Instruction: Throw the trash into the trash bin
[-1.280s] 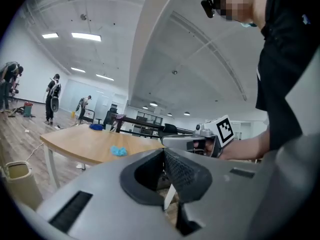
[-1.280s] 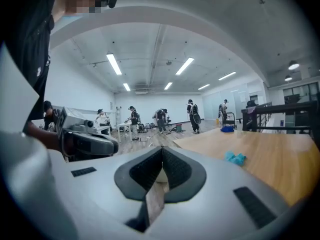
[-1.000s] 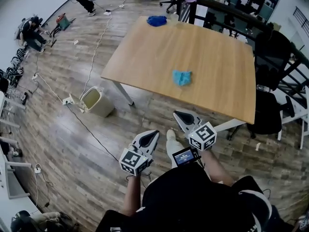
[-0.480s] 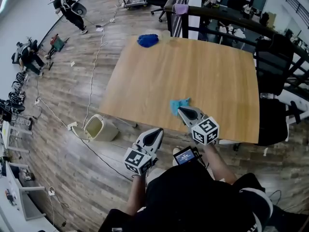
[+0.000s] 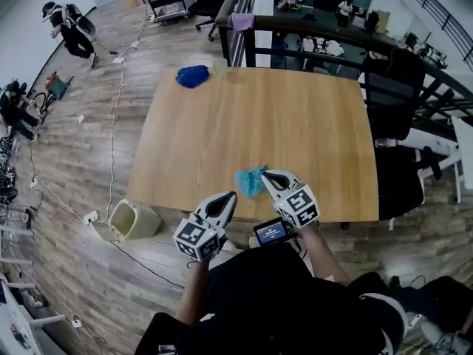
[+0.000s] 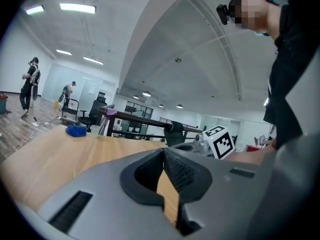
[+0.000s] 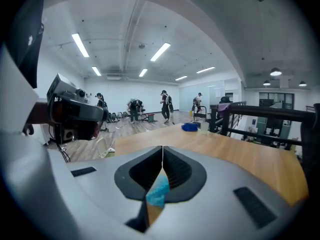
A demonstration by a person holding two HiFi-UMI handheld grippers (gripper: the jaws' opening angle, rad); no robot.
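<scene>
Barely begun: trash (image 5: 250, 182) lay on table (image 5: 222, 124), ungrasped; bin (image 5: 134, 220) stood well apart. Right gripper (image 5: 270, 176), left gripper (image 5: 228, 197): both closed, empty.

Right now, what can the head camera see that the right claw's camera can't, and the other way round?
Only the head view shows the marker cube on top of the right claw and the little screen behind it.

Only the right gripper view shows the ceiling lights and, close up, the claw's ridged pads shut together.

Both show the wooden table, the light blue trash right by the claw's tips, and the dark blue thing at the table's far corner.
</scene>
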